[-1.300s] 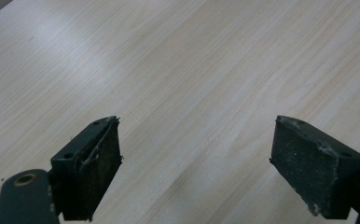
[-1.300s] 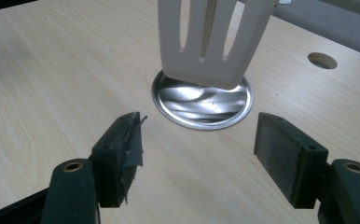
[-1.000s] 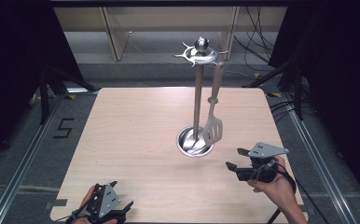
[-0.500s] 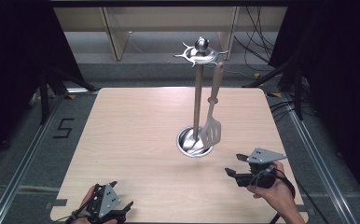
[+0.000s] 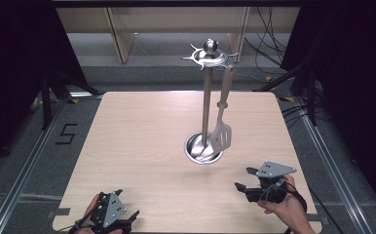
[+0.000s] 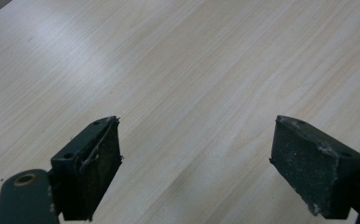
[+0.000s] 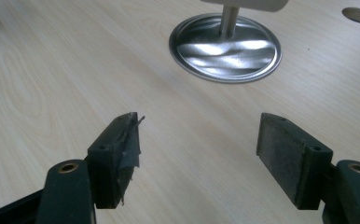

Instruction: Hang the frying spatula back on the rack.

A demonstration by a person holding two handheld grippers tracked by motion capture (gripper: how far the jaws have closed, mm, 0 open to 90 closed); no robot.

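The slotted steel spatula with a pale wooden handle [image 5: 222, 132] hangs from the tall steel utensil stand [image 5: 206, 105] mid-table. The right claw [image 5: 241, 180] hovers near the stand's round base, jaws wide apart, empty; the left claw [image 5: 129, 215] gapes empty over the light wooden table [image 5: 137, 136], well apart from the stand.

One wooden table [image 5: 142, 146] carries one steel stand [image 5: 206, 102], with one spatula [image 5: 222, 122] hanging from it. Two grippers are in view, left [image 5: 122, 222] and right [image 5: 242, 179], each with two jaws.
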